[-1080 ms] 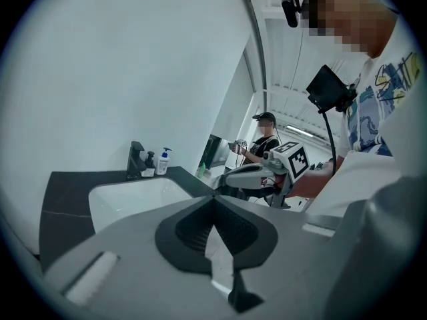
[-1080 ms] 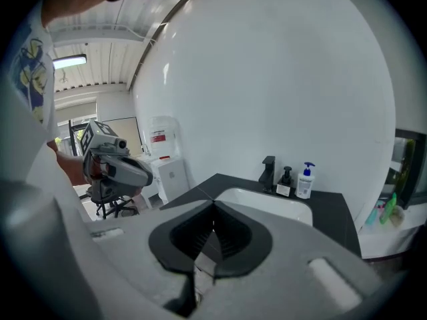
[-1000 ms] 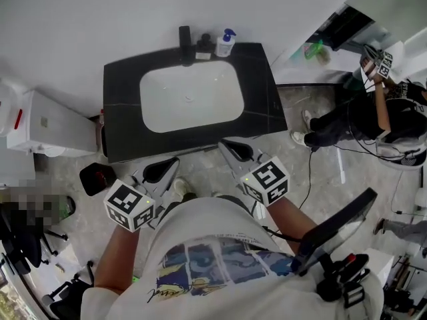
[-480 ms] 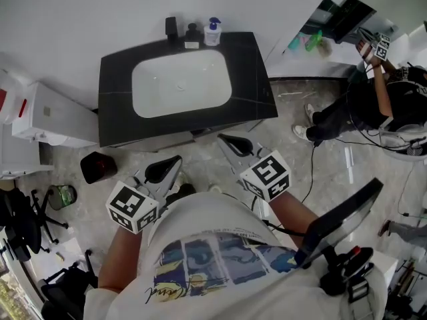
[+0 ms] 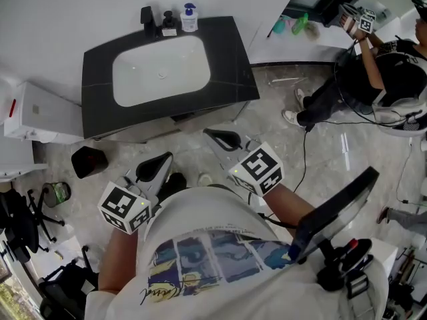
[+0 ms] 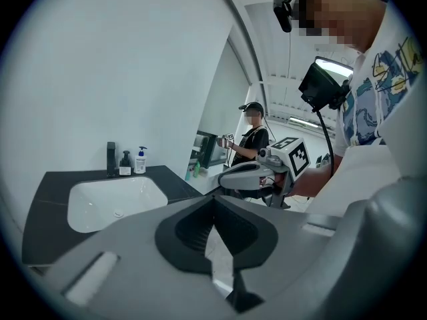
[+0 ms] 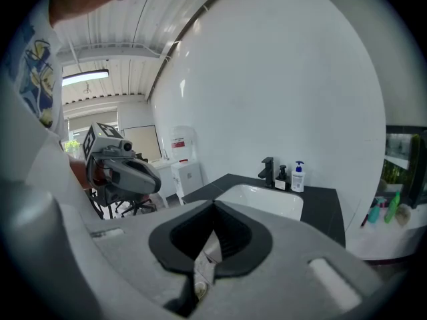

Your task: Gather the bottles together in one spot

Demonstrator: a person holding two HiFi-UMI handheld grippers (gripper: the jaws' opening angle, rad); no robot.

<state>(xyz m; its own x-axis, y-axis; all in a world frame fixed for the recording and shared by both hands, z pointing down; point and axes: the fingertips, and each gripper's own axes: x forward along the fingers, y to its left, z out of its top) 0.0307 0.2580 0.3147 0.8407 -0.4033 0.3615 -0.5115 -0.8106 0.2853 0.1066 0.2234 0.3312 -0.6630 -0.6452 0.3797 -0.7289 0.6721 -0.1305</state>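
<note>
from the head view the white pump bottle (image 5: 189, 19) and the smaller dark bottle (image 5: 169, 24) stand upright on the black counter (image 5: 233, 65) at the back edge of the sink (image 5: 133, 89), just beside each other and beside the tap (image 5: 147, 19). both grippers hang well short of the sink's front edge, over the stone floor. the left gripper (image 5: 155, 169) and right gripper (image 5: 223, 139) point toward the sink, with nothing carried in either. in the left gripper view its jaws sit pressed together at the tips, empty. the two bottles show small and far off behind the sink, to the right of the tap, with the other gripper off to the right. in the right gripper view its jaws are likewise closed tip to tip on nothing. there the bottles stand at the far rim of the sink, white one outermost, dark one between it and the tap. both bottles look like light plastic with stiff walls, smooth and likely slick if the counter by the sink is wet. how full they are can't be told. i'd reckon the body below the shoulder is the place to grip. the pump head would wobble or press down, and a tall narrow bottle tips easily if nudged high up. the jaws would need opening well before they reach the back of the sink.
</note>
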